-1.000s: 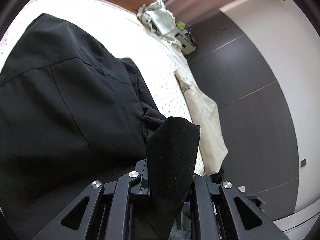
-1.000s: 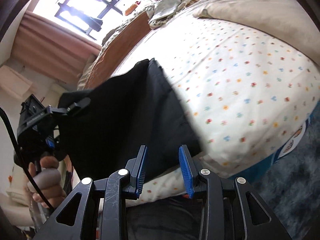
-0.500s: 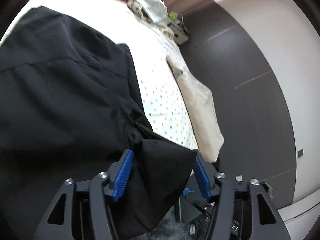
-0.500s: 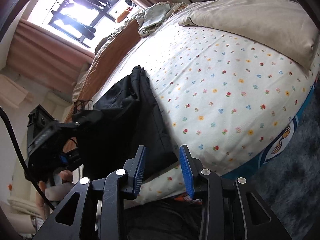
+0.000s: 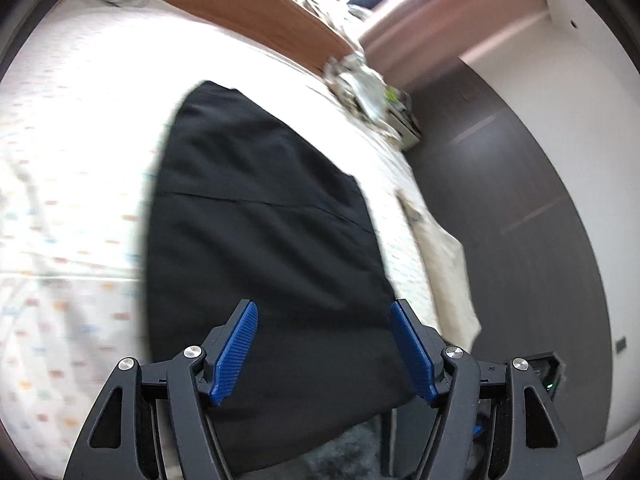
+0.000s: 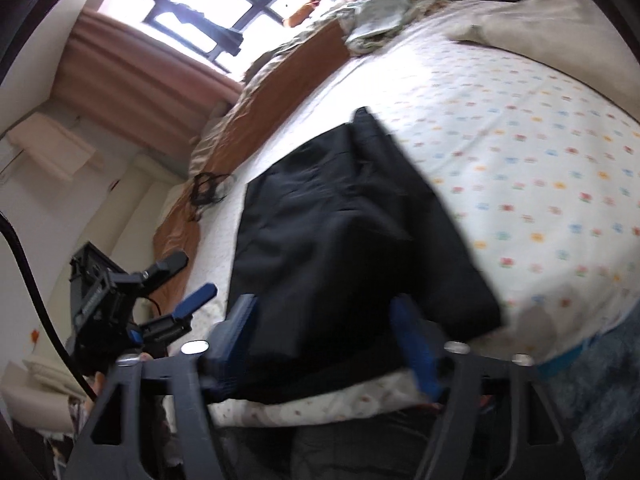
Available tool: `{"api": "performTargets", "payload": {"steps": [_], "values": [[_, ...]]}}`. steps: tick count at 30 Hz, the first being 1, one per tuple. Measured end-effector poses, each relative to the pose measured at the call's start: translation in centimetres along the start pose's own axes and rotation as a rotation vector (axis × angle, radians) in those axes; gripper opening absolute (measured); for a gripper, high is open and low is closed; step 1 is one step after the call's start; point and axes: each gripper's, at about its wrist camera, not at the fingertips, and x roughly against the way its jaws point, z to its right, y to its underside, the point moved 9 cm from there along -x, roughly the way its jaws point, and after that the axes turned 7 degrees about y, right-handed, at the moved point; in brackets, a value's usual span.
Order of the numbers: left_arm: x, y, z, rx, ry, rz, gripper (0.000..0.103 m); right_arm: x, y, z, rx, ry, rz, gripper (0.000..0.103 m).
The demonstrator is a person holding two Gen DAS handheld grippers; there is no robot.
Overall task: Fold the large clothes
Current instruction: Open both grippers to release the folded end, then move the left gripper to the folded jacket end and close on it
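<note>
A large black garment lies flat on the flower-print bed sheet, its near end hanging over the bed's edge. It also shows in the right wrist view, folded into a block near the bed's front edge. My left gripper is open and empty just above the garment's near end. My right gripper is open and empty over the garment's near edge. The left gripper also appears at the left of the right wrist view, open.
A beige pillow lies at the bed's right side. A crumpled pale cloth sits at the far corner by a brown blanket. A dark wardrobe wall stands to the right. A dark rug lies beside the bed.
My left gripper let go of the black fabric, opened wide and drew back; the garment now lies flat. My right gripper opened wider and moved over the garment's near edge.
</note>
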Motion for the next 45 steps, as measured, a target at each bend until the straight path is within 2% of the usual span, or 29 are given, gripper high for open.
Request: {"api": "performTargets", "payload": {"steps": [5,7,8,9,10,12,15,20,25,29,31,33,35,38,41,45], "values": [[2.7,0.9,-4.3,0.042,-0.082,0.021,0.070,-2.0,-0.4,0.0,-0.034,0.041,0.005,0.082],[3.5,1.9,-6.0,0.061,-0.111,0.013,0.070,-2.3,-0.6,0.7,-0.054,0.071,0.021,0.069],[3.9,2.4,-6.6,0.068,-0.120,0.008,0.070,-2.4,-0.6,1.0,-0.057,0.087,0.024,0.054],[3.3,2.9,-6.5,0.071,-0.124,0.002,0.070,-2.5,-0.7,1.5,-0.059,0.104,0.026,0.029],[2.9,3.6,-6.8,0.076,-0.123,-0.013,0.070,-2.6,-0.7,2.0,-0.066,0.102,0.025,0.020],[2.2,4.7,-6.8,0.078,-0.115,-0.038,0.070,-2.5,-0.9,2.8,-0.092,0.071,0.029,0.013],[0.8,5.8,-6.4,0.083,-0.088,-0.082,0.070,-2.3,-1.0,3.8,-0.109,0.064,0.040,0.008],[-0.6,7.6,-4.3,0.061,-0.018,-0.144,0.057,-2.2,-0.5,6.9,-0.184,0.043,0.023,0.007],[-1.0,7.9,-3.2,0.043,-0.023,-0.141,0.057,-2.1,0.2,8.8,-0.225,0.038,0.011,0.007],[-1.2,8.0,-3.4,0.008,-0.064,-0.140,0.057,-1.6,0.6,9.2,-0.236,0.034,-0.009,0.009],[-1.6,7.9,-3.5,-0.001,-0.082,-0.138,0.057,-1.0,0.2,9.1,-0.207,0.079,-0.005,0.021],[-2.2,8.0,-3.3,-0.002,-0.096,-0.135,0.057,-0.3,-0.2,8.9,-0.174,0.123,0.009,0.039],[-2.4,7.9,-3.3,-0.004,-0.105,-0.134,0.057,0.1,-0.5,9.2,-0.161,0.151,0.009,0.048],[-2.6,8.0,-3.3,-0.008,-0.114,-0.135,0.057,0.0,-0.5,10.4,-0.203,0.142,-0.012,0.049],[-2.6,8.3,-3.4,-0.019,-0.124,-0.141,0.057,-0.8,0.0,11.4,-0.224,0.156,-0.045,0.057],[-2.8,8.6,-3.4,-0.038,-0.141,-0.148,0.057,-1.2,0.2,12.1,-0.246,0.134,-0.047,0.057]]}}
